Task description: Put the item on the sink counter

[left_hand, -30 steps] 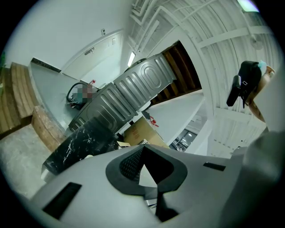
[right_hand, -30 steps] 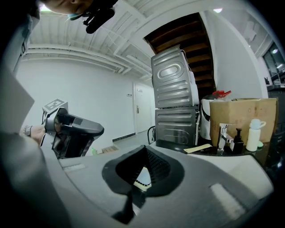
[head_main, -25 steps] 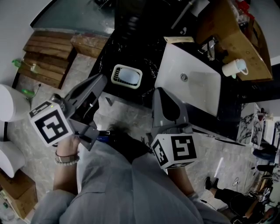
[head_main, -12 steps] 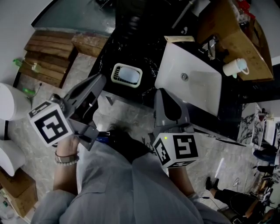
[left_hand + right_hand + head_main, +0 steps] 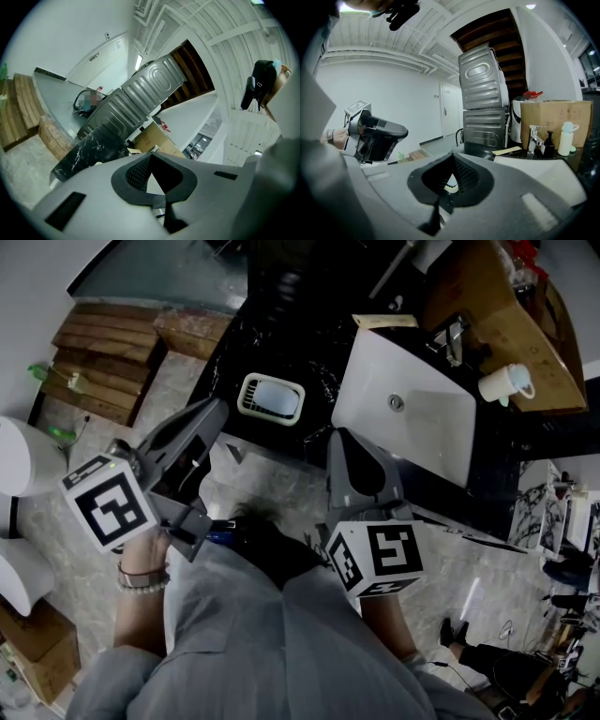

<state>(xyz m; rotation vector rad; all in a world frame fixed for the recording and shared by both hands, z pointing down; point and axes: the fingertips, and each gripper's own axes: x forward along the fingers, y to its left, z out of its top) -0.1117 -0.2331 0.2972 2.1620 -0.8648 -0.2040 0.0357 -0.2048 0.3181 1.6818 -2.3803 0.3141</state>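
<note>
Hardly anything had moved since a second before: only the right gripper [image 5: 339, 437] had shifted a little, and the left gripper [image 5: 216, 409] had kept its place. Both grippers were closed with nothing between the jaws, as their own views showed. They pointed toward the black counter [image 5: 281, 334], the right one just in front of the white sink [image 5: 375, 381], the left one further to the left of the sink. A small white dish [image 5: 272, 399] lay on the counter, left of the sink and apart from both grippers. I judged this dish to be the item, so the placing seemed already done, and only drawing the grippers back was left. A white cup [image 5: 503, 385] stood beyond the sink on a brown box [image 5: 487, 315], untouched.
</note>
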